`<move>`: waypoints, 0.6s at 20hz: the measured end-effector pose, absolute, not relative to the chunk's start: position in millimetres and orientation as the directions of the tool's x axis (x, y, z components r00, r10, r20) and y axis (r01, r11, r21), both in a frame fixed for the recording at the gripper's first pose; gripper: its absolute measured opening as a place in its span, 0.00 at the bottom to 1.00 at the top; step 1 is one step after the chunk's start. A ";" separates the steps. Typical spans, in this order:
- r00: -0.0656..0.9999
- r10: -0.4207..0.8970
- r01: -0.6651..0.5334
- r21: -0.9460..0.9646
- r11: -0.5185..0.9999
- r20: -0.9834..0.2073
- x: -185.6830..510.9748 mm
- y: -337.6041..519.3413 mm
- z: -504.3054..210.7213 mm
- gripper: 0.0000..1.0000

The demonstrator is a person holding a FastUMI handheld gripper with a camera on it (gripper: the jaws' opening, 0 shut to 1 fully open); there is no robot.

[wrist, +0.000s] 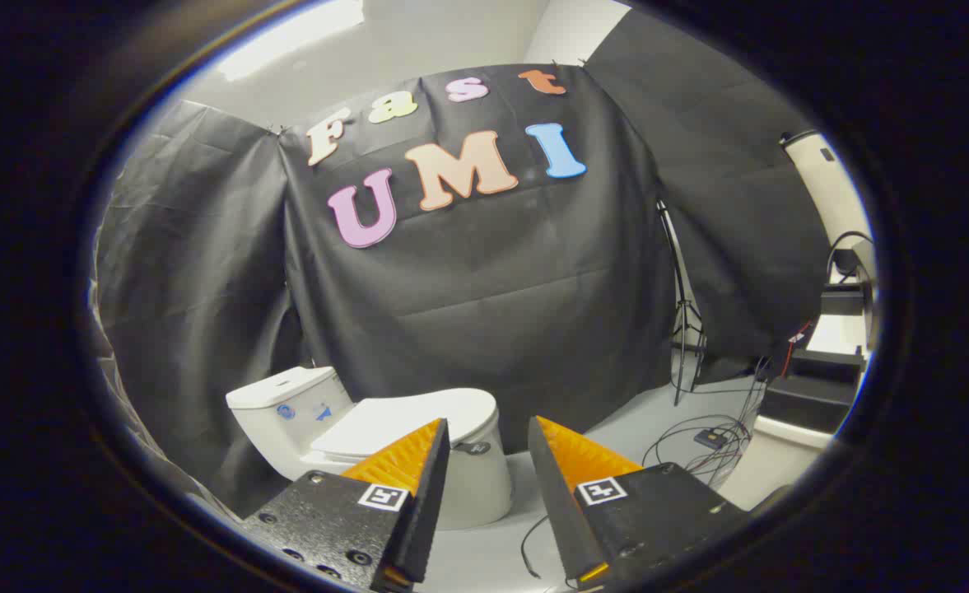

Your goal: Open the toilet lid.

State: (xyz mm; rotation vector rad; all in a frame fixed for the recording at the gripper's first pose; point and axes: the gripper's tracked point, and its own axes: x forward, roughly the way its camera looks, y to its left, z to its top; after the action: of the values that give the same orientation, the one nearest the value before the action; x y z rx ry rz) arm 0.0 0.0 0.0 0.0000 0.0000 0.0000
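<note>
A white toilet [418, 445] stands on a pale floor [616, 428] inside a booth hung with black cloth [484, 280], its lid [406, 422] lying flat and closed over the bowl. The lid is smooth, rounded at the front and slightly overhangs the bowl below it; a low tank [282, 403] with two small blue marks on its side rises at the rear, close against the cloth. The gripper [488, 424] hangs in the air short of the toilet, its fingers spread apart and holding nothing. The toilet sits just beyond the fingers, and the left finger [418, 461] overlaps the near edge of the lid in the view, though whether it touches cannot be told. The rounded front of the bowl shows in the gap between the two fingers. To the right of the toilet the floor runs open toward a thin stand [682, 313] that rises against the cloth. Farther right, loose cables [710, 449] trail across the floor beside dark boxes [805, 395]. A single thin wire [529, 548] lies on the floor near the right finger [566, 469].
</note>
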 end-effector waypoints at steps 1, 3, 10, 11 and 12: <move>1.000 -0.002 0.002 -0.003 1.000 0.000 0.2 0.0 0.6 0.60; 1.000 -0.007 0.007 0.001 1.000 0.004 0.8 -2.0 1.2 0.59; 1.000 -0.012 0.012 0.028 1.000 0.008 3.6 -8.8 1.2 0.55; 1.000 -0.013 0.012 0.031 0.999 0.008 4.0 -9.0 1.4 0.55; 1.000 -0.012 0.012 0.032 0.999 0.007 4.3 -9.5 0.8 0.55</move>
State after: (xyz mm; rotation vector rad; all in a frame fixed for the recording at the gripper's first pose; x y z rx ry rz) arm 4.3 -9.5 0.8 0.0319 -0.0074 -0.0122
